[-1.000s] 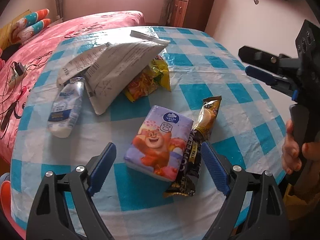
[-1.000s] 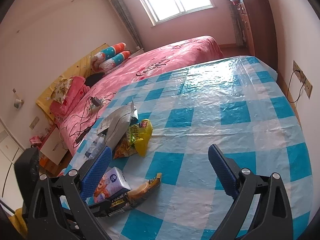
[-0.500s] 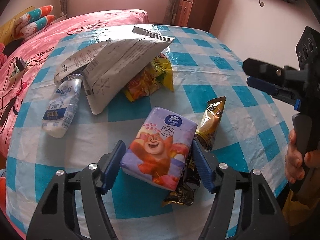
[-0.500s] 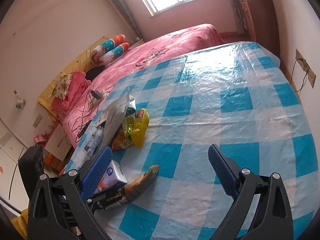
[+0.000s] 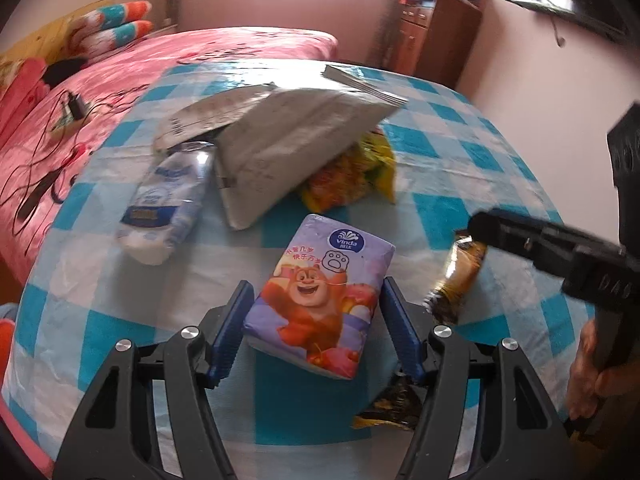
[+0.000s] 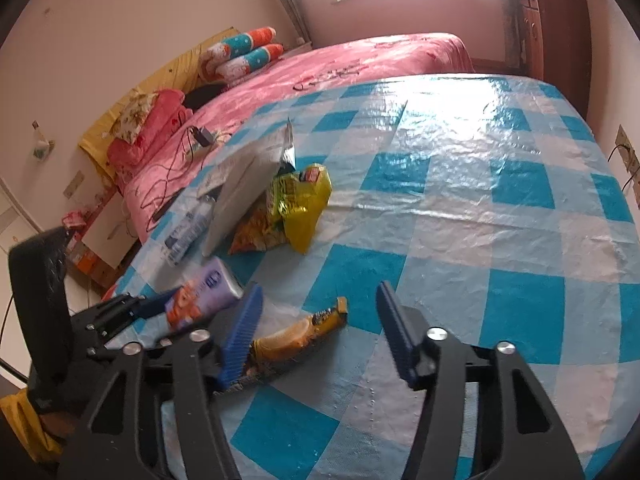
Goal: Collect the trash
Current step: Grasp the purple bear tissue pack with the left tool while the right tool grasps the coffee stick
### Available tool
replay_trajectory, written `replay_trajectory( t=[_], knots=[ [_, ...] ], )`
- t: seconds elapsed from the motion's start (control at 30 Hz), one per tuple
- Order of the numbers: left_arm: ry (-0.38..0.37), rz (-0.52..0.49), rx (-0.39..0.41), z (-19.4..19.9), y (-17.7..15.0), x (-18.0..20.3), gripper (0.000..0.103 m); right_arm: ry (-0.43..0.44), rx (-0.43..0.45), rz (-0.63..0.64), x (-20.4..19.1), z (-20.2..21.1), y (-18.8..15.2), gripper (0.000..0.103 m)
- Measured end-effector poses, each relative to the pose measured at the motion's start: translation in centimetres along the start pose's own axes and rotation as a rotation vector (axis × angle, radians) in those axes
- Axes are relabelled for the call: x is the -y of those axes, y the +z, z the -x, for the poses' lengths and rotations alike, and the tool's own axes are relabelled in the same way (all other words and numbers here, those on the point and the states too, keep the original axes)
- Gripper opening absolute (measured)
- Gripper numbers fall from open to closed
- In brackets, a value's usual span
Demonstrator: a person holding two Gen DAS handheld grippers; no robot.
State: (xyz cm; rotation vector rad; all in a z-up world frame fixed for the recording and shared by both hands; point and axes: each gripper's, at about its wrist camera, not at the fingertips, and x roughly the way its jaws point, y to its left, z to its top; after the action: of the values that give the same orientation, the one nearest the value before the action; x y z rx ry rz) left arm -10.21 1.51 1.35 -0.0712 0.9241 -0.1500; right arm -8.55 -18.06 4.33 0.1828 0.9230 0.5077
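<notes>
Left wrist view: the left claw (image 5: 316, 336) has closed onto the tissue pack (image 5: 318, 300), now lifted, while the right claw (image 6: 320, 330) stays spread over the coffee sachet (image 6: 300, 330).

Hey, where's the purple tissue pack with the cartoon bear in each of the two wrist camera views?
Left wrist view: the tissue pack sits low in the centre, between the blue fingers of the left gripper.
Right wrist view: the same pack is at lower left, held in the left gripper there.
Shared landmark: the gold coffee sachet lying on the checked tablecloth beside the pack.
</notes>
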Motion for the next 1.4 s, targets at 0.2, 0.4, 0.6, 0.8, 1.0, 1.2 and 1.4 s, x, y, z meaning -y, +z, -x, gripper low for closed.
replay_trajectory(
  t=[0.2, 0.4, 0.6, 0.8, 1.0, 1.2, 1.4],
  knots=[
    [-0.003, 0.02, 0.008, 0.0, 0.0, -0.7, 0.066, -0.009, -0.038, 0.029, -0.7, -1.6, -0.5, 0.046],
    [-0.012, 0.006, 0.016, 0.0, -0.2, -0.8, 0.066, -0.022, -0.033, 0.058, -1.4, -2.0, -0.6, 0.046],
    [-0.013, -0.024, 0.025, 0.0, -0.4, -0.7, 0.066, -0.046, -0.032, 0.142, -3.2, -2.6, -0.7, 0.021],
    [-0.029, -0.024, 0.036, 0.1, -0.5, -1.0, 0.065, -0.078, 0.01, 0.169, -3.8, -2.7, -0.2, 0.017],
    [-0.057, -0.016, 0.043, 0.2, -0.6, -1.4, 0.064, -0.134, 0.112, 0.138, -2.9, -1.7, 1.0, 0.015],
    [-0.065, -0.029, 0.053, 0.3, -0.9, -1.5, 0.064, -0.269, 0.22, 0.195, -3.5, -2.0, 2.8, 0.015],
    [-0.1, -0.007, 0.07, 0.3, -1.0, -2.2, 0.064, -0.216, 0.131, 0.039, -0.9, -2.7, 3.3, 0.068]
  ],
)
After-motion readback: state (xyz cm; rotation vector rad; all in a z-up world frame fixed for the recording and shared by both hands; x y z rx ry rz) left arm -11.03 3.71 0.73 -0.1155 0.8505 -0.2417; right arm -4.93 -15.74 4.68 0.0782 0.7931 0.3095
